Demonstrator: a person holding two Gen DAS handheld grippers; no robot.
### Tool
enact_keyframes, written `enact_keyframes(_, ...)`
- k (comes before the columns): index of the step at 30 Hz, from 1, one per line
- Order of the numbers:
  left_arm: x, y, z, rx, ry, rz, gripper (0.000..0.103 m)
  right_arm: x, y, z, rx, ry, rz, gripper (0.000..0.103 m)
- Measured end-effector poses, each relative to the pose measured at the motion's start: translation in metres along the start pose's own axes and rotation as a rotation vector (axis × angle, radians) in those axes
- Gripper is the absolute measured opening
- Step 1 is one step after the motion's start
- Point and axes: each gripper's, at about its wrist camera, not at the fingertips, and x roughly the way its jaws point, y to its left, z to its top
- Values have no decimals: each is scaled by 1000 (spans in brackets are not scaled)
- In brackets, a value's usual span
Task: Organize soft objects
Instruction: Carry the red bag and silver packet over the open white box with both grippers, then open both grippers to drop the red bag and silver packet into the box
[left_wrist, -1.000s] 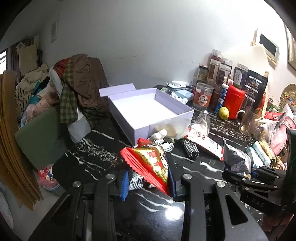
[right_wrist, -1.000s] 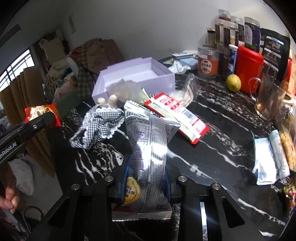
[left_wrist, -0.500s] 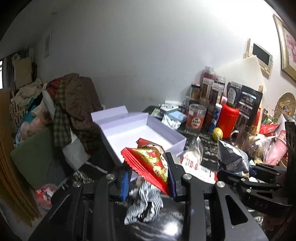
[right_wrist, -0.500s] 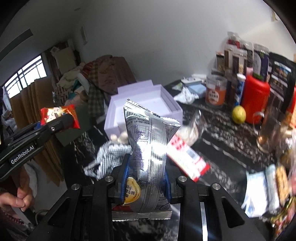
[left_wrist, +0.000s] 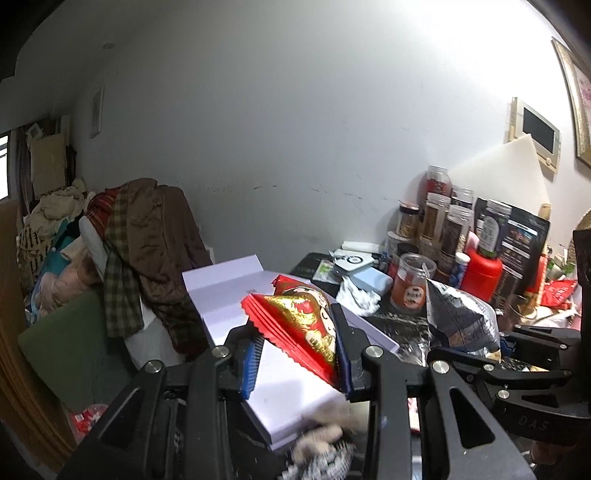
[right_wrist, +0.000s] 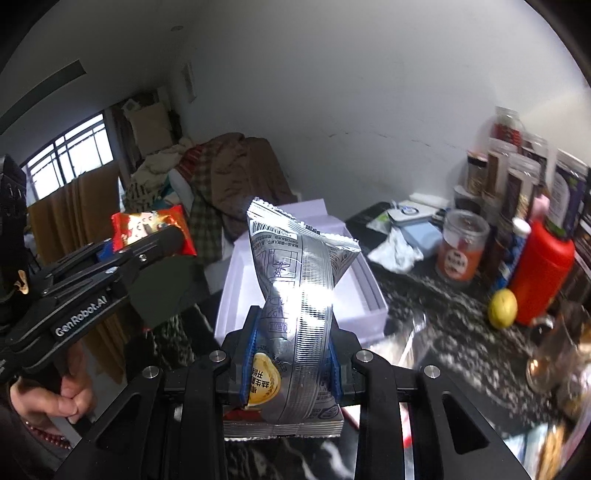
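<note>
Red snack bag (left_wrist: 303, 325): in the left wrist view it sits squeezed between the two blue pads of the left gripper (left_wrist: 295, 356), up in the air over the white box (left_wrist: 229, 291).
White box: open, with its lid flap folded back, on the dark marble table (left_wrist: 402, 328) right under the red bag.
Checked cloth (left_wrist: 325, 458): blurry, low down, in front of the box.
Things on the right: jars (left_wrist: 439, 214), a red bottle (left_wrist: 482, 273), a black pouch (left_wrist: 524, 240) and crumpled tissue (left_wrist: 356, 295) crowd the table by the wall.
Pile of clothes (left_wrist: 147, 251): heaped on the left, beside the box.
Right gripper (left_wrist: 506, 339): seen from the side at the right edge, with the silver snack bag (left_wrist: 458, 317) sticking out of it.
Left gripper pose: tipped a bit down, pointing over the box toward the wall.

Silver snack bag (right_wrist: 299, 295): in the right wrist view it stands upright, pinched tight at its lower half by the right gripper (right_wrist: 291, 360), and it hides part of the white box (right_wrist: 354, 295) behind it.
Left gripper (right_wrist: 147, 242): comes in from the left, closed on the red snack bag (right_wrist: 155, 229), level with the top of the silver bag.
Hand (right_wrist: 55, 391): curled round the left gripper's handle, low on the left.
Things on the right: a lemon (right_wrist: 501, 302) next to the red bottle (right_wrist: 543, 273), an orange-label jar (right_wrist: 461, 251), a glass mug (right_wrist: 554, 350).
Right gripper pose: tipped down toward the box.
</note>
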Motion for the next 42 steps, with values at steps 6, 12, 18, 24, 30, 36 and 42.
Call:
enact_keyframes(6, 40, 12, 16, -41, 38, -29, 33, 31, -3, 29, -34, -12, 15, 30)
enact_keyframes(12, 80, 18, 27, -33, 53, -15, 34, 67, -9, 53, -55, -7, 31, 30)
enact_keyframes(18, 121, 19, 29, -20, 98, -12, 33, 107, -21, 72, -64, 23, 37, 30)
enact_keyframes(24, 158, 20, 25, -9, 164, 8, 33, 143, -31, 85, -65, 62, 42, 31)
enact_keyframes(30, 180, 20, 20, 4, 211, 46, 34, 172, -39, 87, -58, 122, 36, 31)
enact_keyframes(36, 202, 26, 11, -18, 318, 89, 34, 183, -43, 83, -65, 153, 15, 32)
enact_keyframes(42, 213, 31, -1, -25, 393, 149, 41, 187, -44, 75, -81, 186, -29, 42)
